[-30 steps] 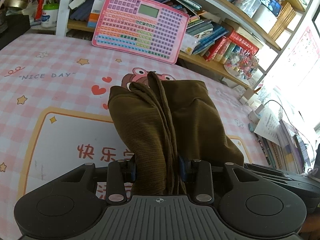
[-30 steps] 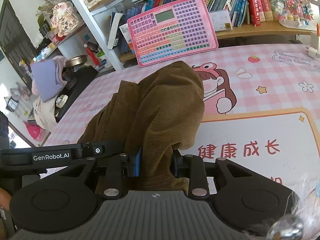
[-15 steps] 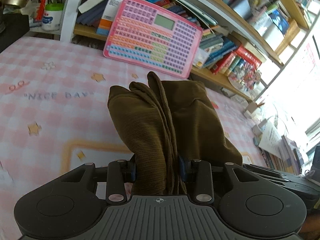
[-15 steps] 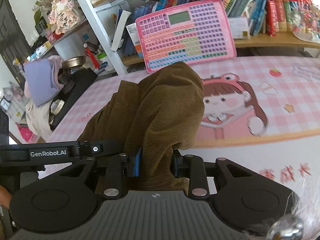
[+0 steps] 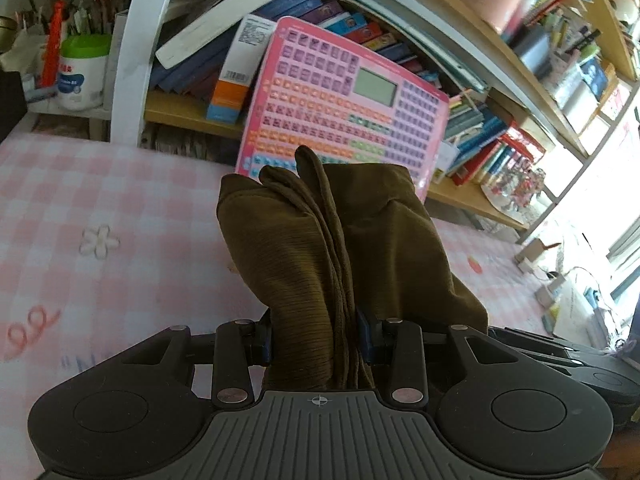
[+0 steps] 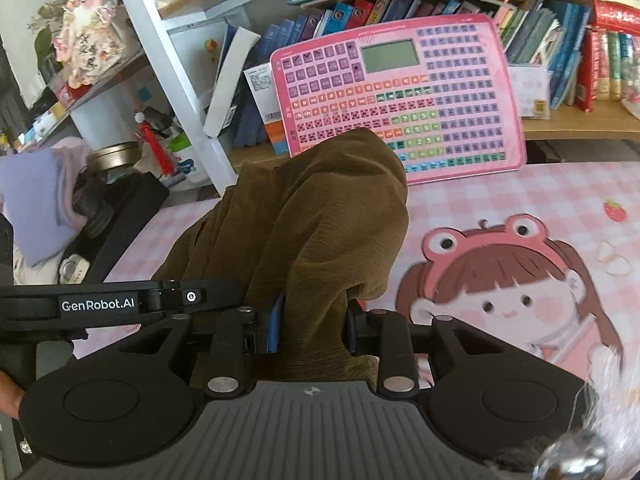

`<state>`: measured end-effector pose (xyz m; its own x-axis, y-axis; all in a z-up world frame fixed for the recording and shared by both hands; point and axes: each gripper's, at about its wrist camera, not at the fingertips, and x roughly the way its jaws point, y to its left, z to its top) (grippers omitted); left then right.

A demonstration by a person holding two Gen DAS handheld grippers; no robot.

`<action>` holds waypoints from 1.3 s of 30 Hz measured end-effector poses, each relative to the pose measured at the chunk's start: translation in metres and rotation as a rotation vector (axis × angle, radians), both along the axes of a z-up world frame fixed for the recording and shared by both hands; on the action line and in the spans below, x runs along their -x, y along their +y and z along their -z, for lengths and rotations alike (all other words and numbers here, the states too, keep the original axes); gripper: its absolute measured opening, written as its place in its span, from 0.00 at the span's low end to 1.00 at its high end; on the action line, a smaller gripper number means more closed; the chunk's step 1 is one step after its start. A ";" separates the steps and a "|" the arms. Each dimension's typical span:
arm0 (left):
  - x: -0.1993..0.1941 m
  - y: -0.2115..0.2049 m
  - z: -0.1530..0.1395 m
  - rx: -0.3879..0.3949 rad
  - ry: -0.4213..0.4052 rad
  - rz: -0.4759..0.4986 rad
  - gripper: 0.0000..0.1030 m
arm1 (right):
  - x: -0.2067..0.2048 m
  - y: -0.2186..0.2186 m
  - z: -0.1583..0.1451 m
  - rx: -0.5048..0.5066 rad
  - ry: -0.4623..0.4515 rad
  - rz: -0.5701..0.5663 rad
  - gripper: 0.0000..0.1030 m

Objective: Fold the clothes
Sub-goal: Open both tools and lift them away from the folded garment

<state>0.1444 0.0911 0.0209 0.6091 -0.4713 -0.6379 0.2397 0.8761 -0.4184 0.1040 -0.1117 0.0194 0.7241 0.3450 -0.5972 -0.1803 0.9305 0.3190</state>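
A brown ribbed garment [image 5: 328, 248] is bunched in thick folds and lifted above the pink checked table cover [image 5: 100, 216]. My left gripper [image 5: 316, 338] is shut on one gathered end of it, the cloth standing up between the blue pads. My right gripper [image 6: 310, 326] is shut on the other end of the brown garment [image 6: 320, 220], which drapes over and hides its fingertips. The left gripper's black body [image 6: 100, 304] shows just left of the right one, so the two hang side by side. The cloth hides the table right ahead of both grippers.
A pink toy keyboard board [image 6: 400, 96] leans on the bookshelf [image 5: 460, 80] at the table's far edge. A white shelf post [image 6: 172, 76], a black case [image 6: 120, 216] and a lilac cloth [image 6: 36, 204] stand at the left. A cartoon girl print [image 6: 508, 288] lies to the right.
Both grippers have carried the brown garment toward the far edge of the table; the pink board and shelves are much nearer. The grips are unchanged.
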 end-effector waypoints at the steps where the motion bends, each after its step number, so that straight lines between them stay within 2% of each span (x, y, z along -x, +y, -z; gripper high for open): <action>1: -0.008 0.003 0.003 0.005 0.006 0.003 0.35 | -0.007 0.002 0.002 0.005 0.001 -0.003 0.27; 8: -0.042 0.016 0.019 0.028 0.024 -0.012 0.35 | -0.040 0.015 0.015 0.036 0.003 -0.005 0.27; 14: -0.063 0.020 0.022 0.051 0.011 -0.022 0.35 | -0.062 0.009 0.023 0.001 0.007 0.015 0.28; 18: -0.073 0.021 0.034 0.023 0.039 -0.032 0.40 | -0.076 0.001 0.039 -0.002 0.055 0.050 0.36; 19: -0.074 0.022 0.038 0.016 0.048 -0.037 0.43 | -0.077 -0.001 0.044 0.003 0.063 0.063 0.46; 20: -0.075 0.023 0.042 0.010 0.056 -0.041 0.45 | -0.078 -0.004 0.049 0.001 0.064 0.076 0.50; 22: -0.073 0.024 0.043 0.010 0.048 -0.050 0.49 | -0.078 -0.008 0.053 -0.009 0.072 0.092 0.60; 25: -0.071 0.026 0.039 -0.005 0.038 -0.055 0.55 | -0.077 -0.012 0.053 -0.012 0.077 0.101 0.63; 28: -0.066 0.032 0.031 -0.023 0.015 -0.093 0.62 | -0.070 -0.012 0.044 0.018 0.057 0.120 0.64; 33: -0.047 0.044 0.016 -0.019 -0.028 -0.150 0.63 | -0.050 -0.013 0.022 0.078 -0.013 0.155 0.65; 39: -0.004 0.035 0.001 -0.044 -0.096 -0.172 0.67 | -0.019 -0.013 0.009 0.159 -0.056 0.153 0.66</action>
<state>0.1488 0.1265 0.0200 0.7374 -0.3280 -0.5904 0.1219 0.9244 -0.3613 0.1231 -0.1252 0.0108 0.7945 0.1336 -0.5924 -0.0468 0.9861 0.1596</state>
